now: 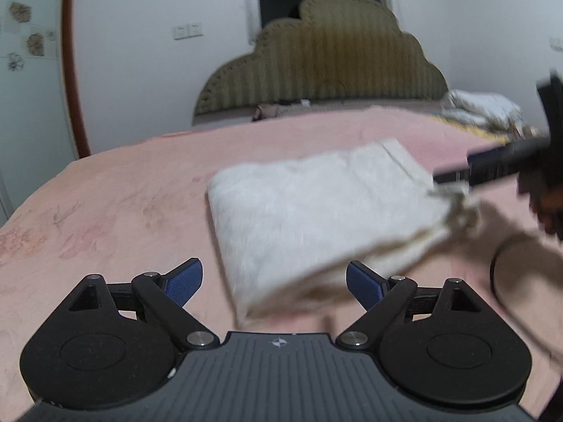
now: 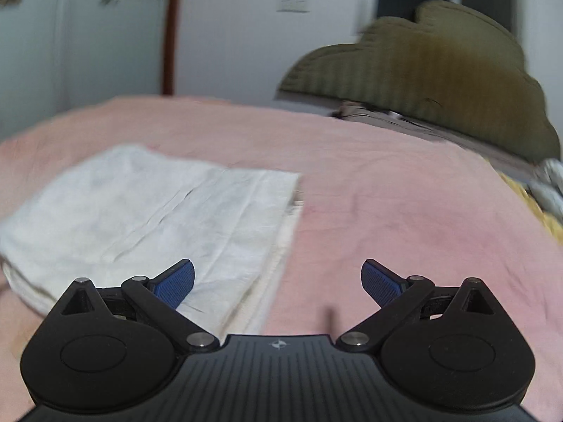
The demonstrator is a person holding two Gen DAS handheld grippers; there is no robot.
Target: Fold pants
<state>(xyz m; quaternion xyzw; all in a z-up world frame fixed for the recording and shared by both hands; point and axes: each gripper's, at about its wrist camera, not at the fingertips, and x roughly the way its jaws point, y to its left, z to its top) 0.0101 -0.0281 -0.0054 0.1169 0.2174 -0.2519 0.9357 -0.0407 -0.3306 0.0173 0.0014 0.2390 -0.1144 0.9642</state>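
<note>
Left wrist view looks across a wide bed with a pink sheet (image 1: 123,190), the largest thing in sight, backed by an olive scalloped headboard (image 1: 327,59) against a white wall. A heap of pale bedding (image 1: 482,109) lies at the far right corner of the sheet. On the sheet lie the white pants (image 1: 316,218), folded into a thick, roughly rectangular bundle; in this view their near corner looks lifted and blurred, and a frayed edge shows at the right side. From the right wrist view the pants (image 2: 147,218) sit to the left of the gripper, layered edges stacked along their right side. The left gripper (image 1: 274,281) has its blue-padded fingers spread wide, holding nothing, with the bundle's near corner between them. The right gripper (image 2: 278,283) is likewise spread wide and empty, its left pad over the pants' edge, its right pad over bare sheet.
</note>
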